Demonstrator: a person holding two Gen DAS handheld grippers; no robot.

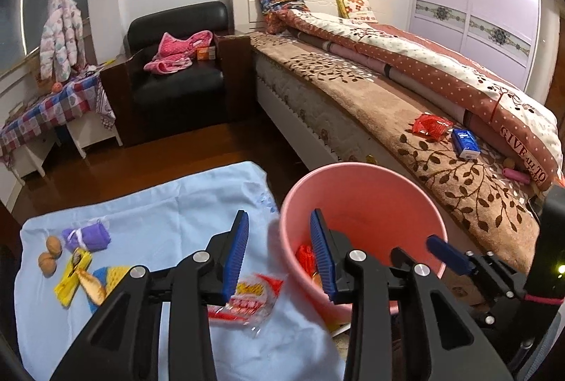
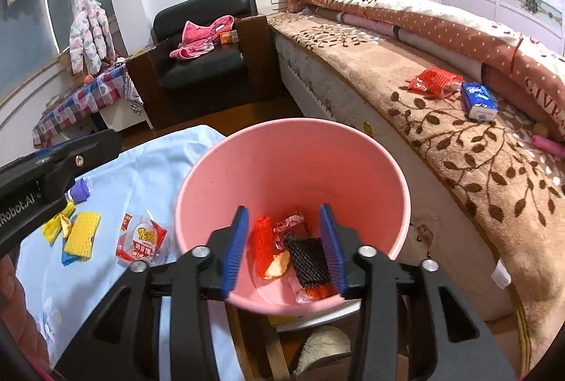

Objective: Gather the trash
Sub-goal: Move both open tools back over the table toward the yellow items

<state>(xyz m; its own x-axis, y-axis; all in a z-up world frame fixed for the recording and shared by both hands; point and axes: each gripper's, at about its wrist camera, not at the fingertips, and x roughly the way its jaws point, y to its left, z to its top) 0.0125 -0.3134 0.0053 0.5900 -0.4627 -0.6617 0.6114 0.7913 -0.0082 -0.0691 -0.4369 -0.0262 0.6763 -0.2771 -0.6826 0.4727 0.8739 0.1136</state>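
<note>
Both your claws hang open and empty over the pink bin (image 2: 293, 169) — right claw (image 2: 286, 250) above the scraps inside, left claw (image 1: 279, 261) at its rim. Next, I'd say, comes the clear wrapper (image 1: 247, 303) on the blue cloth (image 1: 159, 204) — reach left.

Smooth pink plastic bucket (image 2: 282, 169), plush brown blanket (image 2: 459, 151), glossy wooden floor (image 1: 106, 165), crinkly clear wrapper (image 2: 141, 239)
</note>
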